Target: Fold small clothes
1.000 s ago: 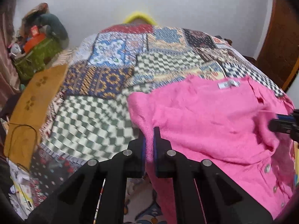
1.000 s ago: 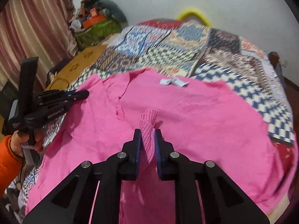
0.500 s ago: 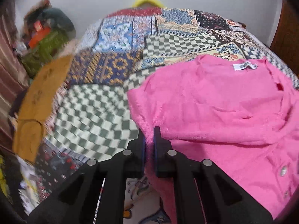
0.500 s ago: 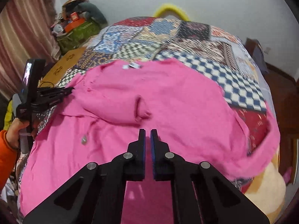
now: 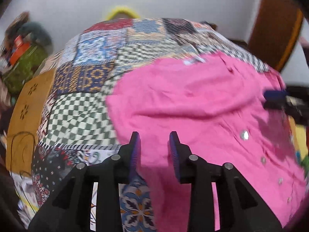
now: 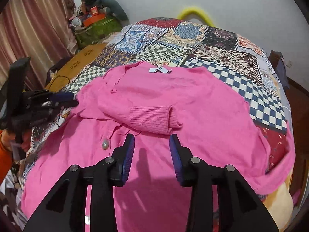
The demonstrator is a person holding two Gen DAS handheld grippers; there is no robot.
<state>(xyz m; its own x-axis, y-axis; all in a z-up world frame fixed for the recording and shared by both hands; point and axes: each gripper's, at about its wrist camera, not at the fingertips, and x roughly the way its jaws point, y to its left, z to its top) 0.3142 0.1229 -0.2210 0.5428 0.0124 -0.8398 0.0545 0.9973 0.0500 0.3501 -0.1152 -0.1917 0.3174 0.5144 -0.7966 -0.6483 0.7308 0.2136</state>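
The left gripper [image 5: 153,139] had its fingers [image 5: 135,145] partly apart, having just been opening, and nothing was pinched between them; the pink cloth lay under and beyond the gap, not pressed by the pads. The right gripper [image 6: 151,142] also had its fingers [image 6: 174,147] partly apart, also just opened, with only flat pink cloth showing through the gap and nothing held.

A second earlier both pairs of fingers were shut: the left on the edge of the cloth, the right on the ribbed cuff, which stood up between its pads. Half a second earlier the right fingers were together with nothing between them, the cuff already lying ahead of them, while the left fingers were closed at the garment's near left edge. Now both pairs stood open and clear of the cloth.

The pink cardigan [image 6: 193,100] lay spread on the bed [image 6: 260,100], over a patchwork cover. Its sleeve was folded across the body, and the ribbed cuff [image 6: 154,118] lay just beyond the right fingertips, its end turned toward the right. A pearly button [image 6: 105,144] sat just left of the right gripper's left finger. The white label [image 6: 160,70] at the neck lay at the far edge. In the left wrist view the cardigan [image 5: 193,96] filled the right half, its left edge just beyond the left fingers, with the folded sleeve making a ridge ahead of them. That view was blurred.
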